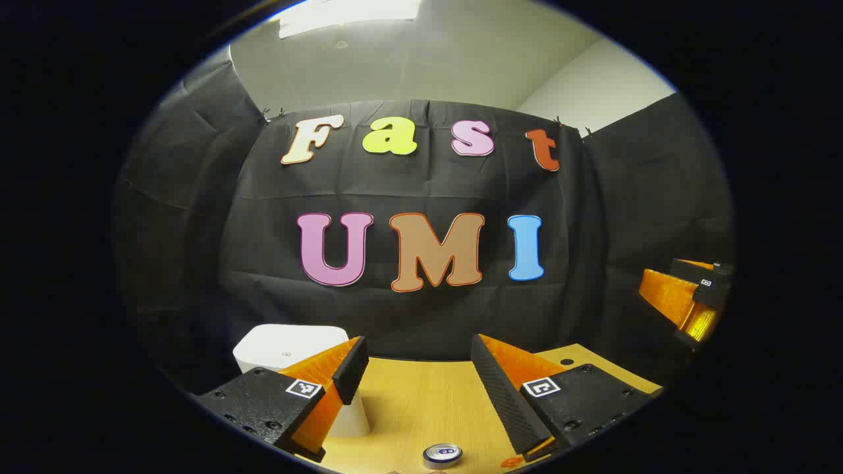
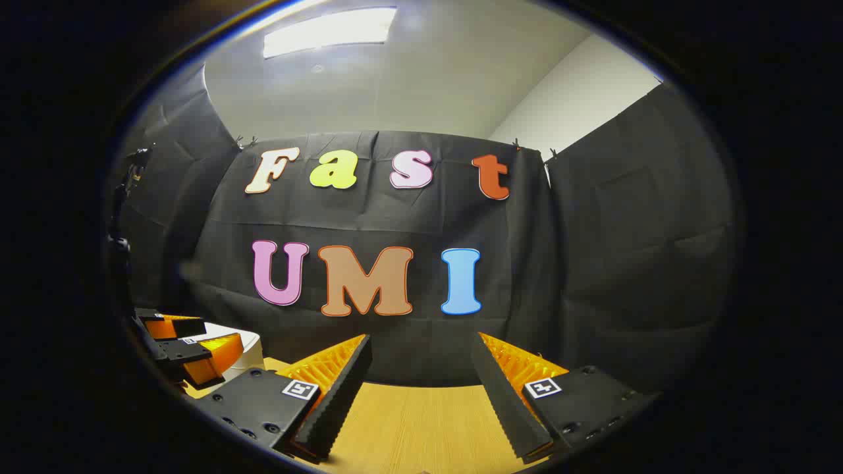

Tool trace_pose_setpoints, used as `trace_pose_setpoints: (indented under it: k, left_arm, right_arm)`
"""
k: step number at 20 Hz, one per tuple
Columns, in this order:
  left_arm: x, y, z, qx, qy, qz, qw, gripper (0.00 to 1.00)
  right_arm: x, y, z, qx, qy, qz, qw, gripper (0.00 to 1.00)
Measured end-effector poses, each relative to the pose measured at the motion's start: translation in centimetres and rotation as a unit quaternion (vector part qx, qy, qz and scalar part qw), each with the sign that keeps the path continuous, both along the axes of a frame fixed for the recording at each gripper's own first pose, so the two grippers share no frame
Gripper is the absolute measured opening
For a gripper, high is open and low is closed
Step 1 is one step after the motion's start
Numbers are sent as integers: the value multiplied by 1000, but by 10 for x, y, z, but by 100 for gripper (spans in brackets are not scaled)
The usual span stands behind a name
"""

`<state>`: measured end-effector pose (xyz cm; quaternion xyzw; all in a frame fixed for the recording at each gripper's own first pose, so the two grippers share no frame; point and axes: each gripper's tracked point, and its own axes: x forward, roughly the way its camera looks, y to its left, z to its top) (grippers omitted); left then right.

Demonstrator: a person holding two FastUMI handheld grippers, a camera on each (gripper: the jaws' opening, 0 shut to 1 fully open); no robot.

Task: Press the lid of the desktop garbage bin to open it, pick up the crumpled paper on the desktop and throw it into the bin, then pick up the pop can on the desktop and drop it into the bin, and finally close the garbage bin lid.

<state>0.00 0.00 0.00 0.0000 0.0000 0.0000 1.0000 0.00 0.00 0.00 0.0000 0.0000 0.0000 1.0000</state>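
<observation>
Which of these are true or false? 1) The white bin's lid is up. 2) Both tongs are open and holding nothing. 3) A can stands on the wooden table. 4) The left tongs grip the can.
1) False: the bin looks closed, its lid flat on top.
2) True: the left tongs and right tongs are spread apart with nothing between them.
3) True: the can stands on the table, top showing.
4) False: the can sits untouched below them.
</observation>
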Motion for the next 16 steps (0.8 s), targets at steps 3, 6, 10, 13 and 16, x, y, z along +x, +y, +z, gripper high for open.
trace_pose_setpoints:
  k: [3,6,10,13,16]
  left_arm:
    - [-1,0,0,0,-1,0,1000,94]
    - [-2,-1,2,3,-2,-1,1000,95]
    - [-4,-1,4,5,-5,1,1000,95]
    - [-5,-1,3,5,-6,3,1000,94]
    - [-5,-1,4,3,-5,3,1000,95]
  right_arm:
    - [0,0,0,0,0,0,1000,97]
    - [-1,0,1,0,-1,0,1000,97]
    - [-3,-3,1,-1,-1,-2,1000,97]
    - [-6,-6,3,-3,-4,-4,1000,97]
    - [-5,-8,2,-1,-4,-6,1000,97]
